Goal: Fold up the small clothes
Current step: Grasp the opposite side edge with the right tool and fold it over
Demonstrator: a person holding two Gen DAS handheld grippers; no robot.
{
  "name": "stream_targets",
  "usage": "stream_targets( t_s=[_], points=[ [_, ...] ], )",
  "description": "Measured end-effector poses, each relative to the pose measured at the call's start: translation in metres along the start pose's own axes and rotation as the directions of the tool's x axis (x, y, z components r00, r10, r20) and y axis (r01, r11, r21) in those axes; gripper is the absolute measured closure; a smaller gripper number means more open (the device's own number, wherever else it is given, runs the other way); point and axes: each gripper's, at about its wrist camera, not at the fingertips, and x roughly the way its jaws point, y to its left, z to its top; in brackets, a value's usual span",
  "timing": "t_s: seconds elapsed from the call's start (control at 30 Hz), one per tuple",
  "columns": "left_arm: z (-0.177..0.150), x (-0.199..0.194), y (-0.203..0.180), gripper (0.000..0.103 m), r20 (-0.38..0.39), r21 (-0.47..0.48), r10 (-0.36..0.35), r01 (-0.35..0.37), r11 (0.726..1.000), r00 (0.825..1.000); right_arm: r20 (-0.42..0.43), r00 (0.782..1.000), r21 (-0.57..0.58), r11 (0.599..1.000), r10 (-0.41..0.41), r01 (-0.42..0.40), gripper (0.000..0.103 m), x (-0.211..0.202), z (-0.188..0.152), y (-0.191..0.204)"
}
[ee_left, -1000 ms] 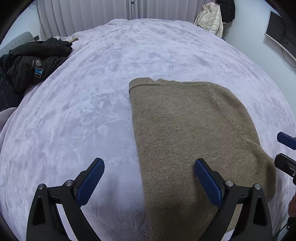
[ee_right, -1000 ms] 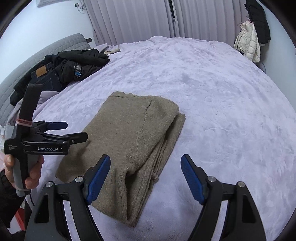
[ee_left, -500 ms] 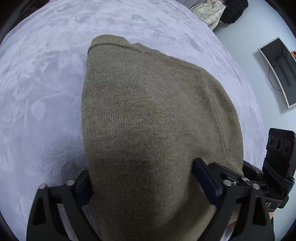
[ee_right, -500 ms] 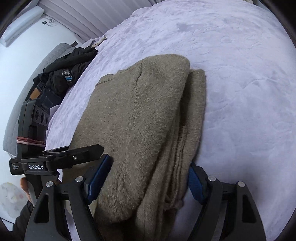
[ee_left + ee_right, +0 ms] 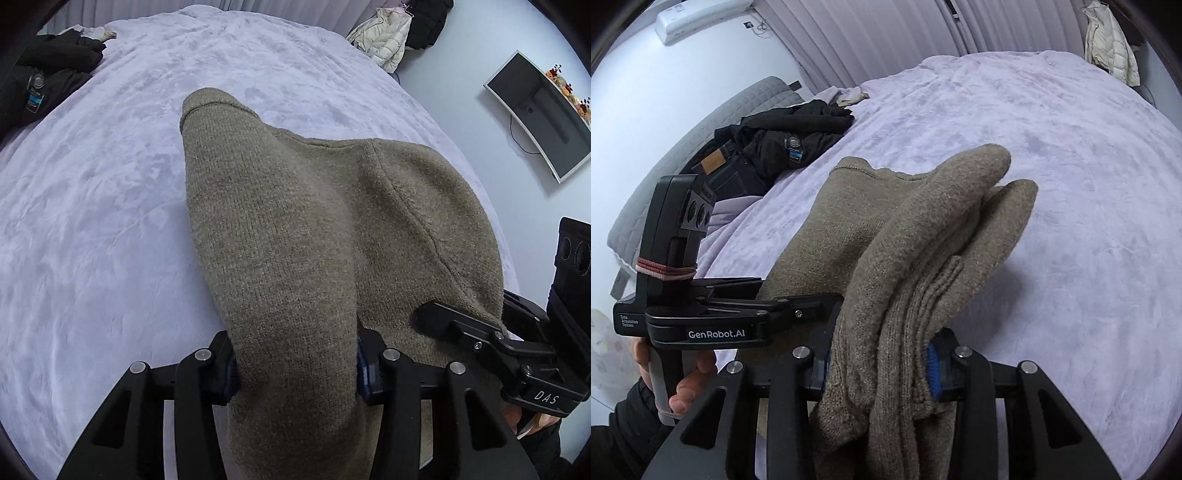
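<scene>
On the lilac bed [image 5: 110, 229], near edge: both tongs clamped on the folded olive sweater [image 5: 295, 240].
Left tongs [image 5: 295, 365] and right tongs [image 5: 879, 363], just closed, should lift evenly so layers stay aligned.

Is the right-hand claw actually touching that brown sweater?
Touching. The right wrist view shows the right gripper, its jaws just closing, pressing its blue pads into the bunched brown sweater.
</scene>
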Motion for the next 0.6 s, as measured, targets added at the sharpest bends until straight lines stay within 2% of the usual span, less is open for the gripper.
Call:
stream_targets(
  t_s=[0.13,0.3,0.33,0.4,0.43,0.47,0.53,0.6],
  points=[
    [-0.044,-0.017,-0.002,0.054,-0.008,0.014,0.019,-0.019,1.0,1.0,-0.003,1.0,-0.016,0.999,0.03,-0.03,0.063,-0.016,-0.033,0.026],
    [-0.094,0.007,0.009,0.053,-0.033,0.029,0.067,-0.066,0.997,0.997,-0.041,0.999,-0.027,0.999,0.017,-0.018,0.062,-0.008,-0.084,0.038],
    [-0.102,0.014,0.014,0.05,-0.035,0.017,0.079,-0.079,0.997,0.996,-0.058,0.998,-0.021,1.0,0.012,-0.013,0.062,-0.001,-0.093,0.036],
    [-0.113,0.018,0.023,0.037,0.016,-0.011,0.089,-0.089,0.996,0.996,-0.092,0.995,-0.016,0.999,-0.029,0.028,0.059,0.015,-0.107,0.03],
    [-0.116,0.015,0.025,0.025,0.033,-0.018,0.097,-0.097,0.995,0.995,-0.097,0.994,0.001,0.999,-0.04,0.04,0.053,0.019,-0.11,0.024],
    [-0.119,0.011,0.028,0.022,0.041,-0.027,0.105,-0.103,0.994,0.994,-0.099,0.995,0.038,0.999,-0.023,0.027,0.05,0.019,-0.112,0.015],
    [-0.121,-0.003,0.034,0.022,0.052,-0.028,0.087,-0.086,0.996,0.995,-0.095,0.995,0.104,0.994,-0.007,0.017,0.045,0.011,-0.112,0.002],
    [-0.123,-0.029,0.039,0.022,0.104,-0.028,0.09,-0.088,0.996,0.991,-0.069,0.996,0.089,0.995,-0.047,0.053,0.045,-0.006,-0.112,0.001]
  ],
)
